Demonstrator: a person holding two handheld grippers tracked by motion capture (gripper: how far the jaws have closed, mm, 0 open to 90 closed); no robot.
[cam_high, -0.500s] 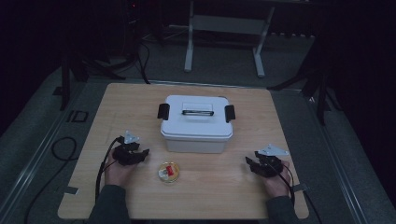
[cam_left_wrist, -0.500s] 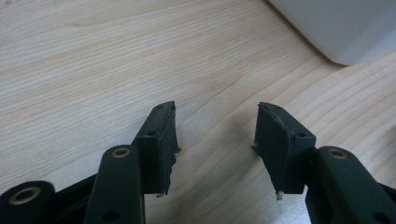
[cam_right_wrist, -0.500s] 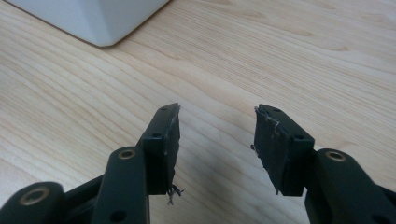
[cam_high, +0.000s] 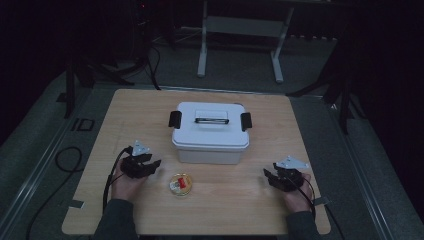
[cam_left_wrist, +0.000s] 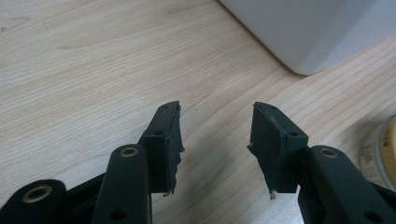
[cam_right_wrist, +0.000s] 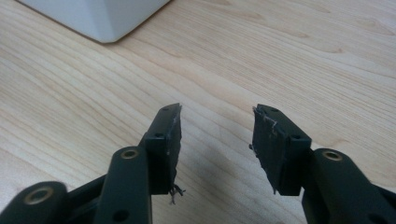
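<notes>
1. Both tools, left tool (cam_high: 150, 165) and right tool (cam_high: 271, 176), rest released on the worktop (cam_high: 300, 145), grasping nothing.
2. The small dish (cam_high: 180, 184) sits at six o'clock of the latched white box (cam_high: 210, 131), untouched; all work remains.

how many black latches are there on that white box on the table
2: one latch on the left end of the white box lid, one latch on the right end. The far side is hidden.

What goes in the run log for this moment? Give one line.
left gripper: open, empty | right gripper: open, empty | white box: lid on | small round container: on table, untouched
</notes>
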